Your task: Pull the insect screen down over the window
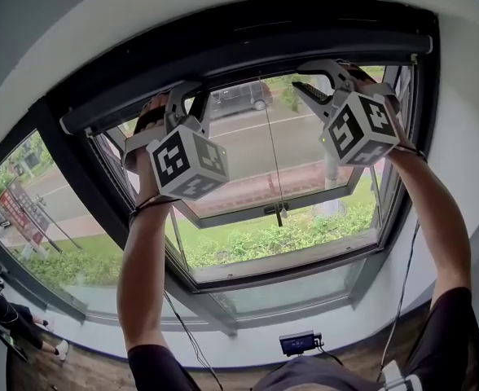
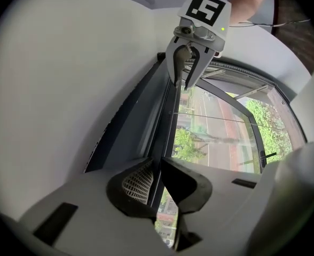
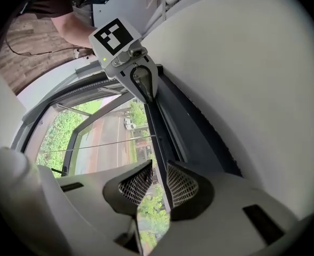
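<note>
Dark and thin, the bar (image 2: 163,132) of the screen sits right at the top of the window (image 1: 248,145), tucked under the housing (image 1: 223,76). No mesh shows over the glass, so the screen looks fully rolled up and the pull not yet begun.

The left claw (image 2: 158,183) is pressed together on the bar's edge, which runs straight out ahead of its jaws. The right claw (image 3: 159,183) straddles the same edge further along, its jaws spread with light showing between the pads, so it pinches nothing. Each claw sees the other at the far end of the bar. A cord (image 1: 274,161) hangs below and between them.

The likely trouble is an uneven pull. With only the left side clamped, drawing down would probably tilt the bar and bind it in the side tracks. The lip is also narrow, so the left pads could slide off it. A sprung screen would then snap back up.
</note>
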Motion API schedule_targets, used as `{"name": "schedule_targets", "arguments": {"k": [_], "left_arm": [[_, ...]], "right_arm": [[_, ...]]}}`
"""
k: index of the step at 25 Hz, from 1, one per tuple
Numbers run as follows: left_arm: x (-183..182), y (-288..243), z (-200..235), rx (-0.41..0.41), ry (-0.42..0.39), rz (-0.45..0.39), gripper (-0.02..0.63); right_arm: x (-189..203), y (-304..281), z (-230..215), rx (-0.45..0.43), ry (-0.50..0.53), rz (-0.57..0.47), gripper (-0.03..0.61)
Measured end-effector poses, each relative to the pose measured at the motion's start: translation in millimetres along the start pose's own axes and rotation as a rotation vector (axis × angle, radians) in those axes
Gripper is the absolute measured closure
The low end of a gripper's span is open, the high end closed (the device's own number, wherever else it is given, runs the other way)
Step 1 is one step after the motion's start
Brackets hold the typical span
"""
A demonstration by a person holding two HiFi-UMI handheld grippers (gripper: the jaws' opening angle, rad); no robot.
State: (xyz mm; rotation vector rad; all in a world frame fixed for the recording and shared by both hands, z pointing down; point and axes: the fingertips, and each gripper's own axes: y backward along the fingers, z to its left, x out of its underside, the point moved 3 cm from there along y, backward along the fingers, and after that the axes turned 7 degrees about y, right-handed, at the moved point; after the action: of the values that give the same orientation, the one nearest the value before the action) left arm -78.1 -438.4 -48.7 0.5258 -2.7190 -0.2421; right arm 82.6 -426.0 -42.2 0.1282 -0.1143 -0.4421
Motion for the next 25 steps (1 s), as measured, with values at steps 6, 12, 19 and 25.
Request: {"name": "schedule_targets", "arguments": {"k": [6, 12, 19, 25], "left_arm": [[0, -6, -7, 0.041, -0.056, 0.044, 0.557], [1, -11, -9, 0.05, -0.102, 0.076, 0.564], [1, -12, -7, 0.059, -0.157, 0.089, 0.583], [0, -11, -9, 0.048, -0.19, 0.082, 0.584]], "right_arm": [[4, -6, -2, -0.019, 0.019, 0.009, 0.497], [8, -11, -4, -0.015, -0.001, 0.02, 0.497], [10, -19, -5, -0.056, 0.057, 0.053, 0.499], [12, -18, -1, -0.081, 0.147, 0.099, 0.508]]}}
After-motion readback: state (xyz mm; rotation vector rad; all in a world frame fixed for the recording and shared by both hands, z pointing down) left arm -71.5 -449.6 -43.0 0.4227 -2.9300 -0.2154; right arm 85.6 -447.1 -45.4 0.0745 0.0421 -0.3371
